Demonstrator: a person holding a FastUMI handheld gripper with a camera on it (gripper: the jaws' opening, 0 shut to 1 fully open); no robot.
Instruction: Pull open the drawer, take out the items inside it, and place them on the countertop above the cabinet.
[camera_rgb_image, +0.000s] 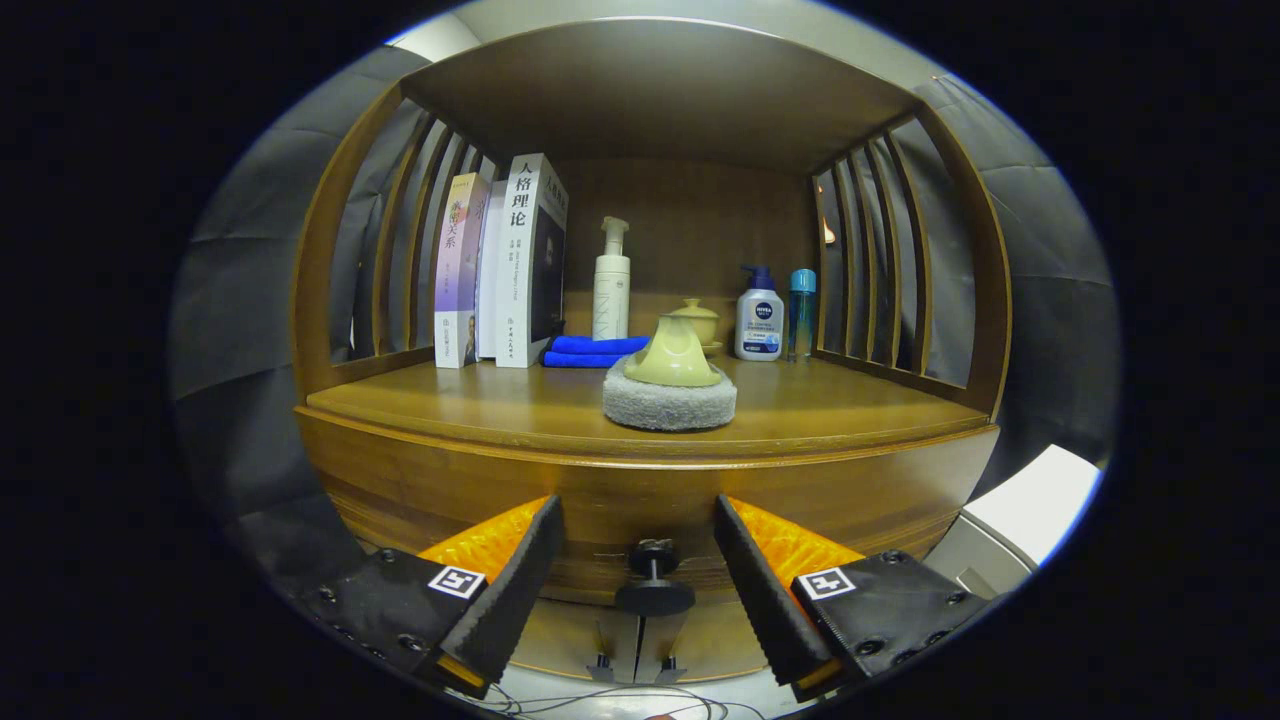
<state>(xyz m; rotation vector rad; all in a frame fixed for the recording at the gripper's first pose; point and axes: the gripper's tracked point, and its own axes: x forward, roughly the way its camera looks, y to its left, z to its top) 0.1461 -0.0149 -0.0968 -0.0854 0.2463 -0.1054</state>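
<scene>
drawer (640, 520) closed, contents hidden, claw (640, 550) bases cropped

The tool (638, 560) is formed of two wedge-shaped fingers (520, 590), each faced on its inner side with a black, finely ribbed pad. Bright orange textured bodies are seen behind the pads. Farther back, each finger is carried on a black block (385, 610) fastened with dark screws. A small white square printed with a black coded marker (457, 581) is fixed on top of each block, near the orange part
</scene>
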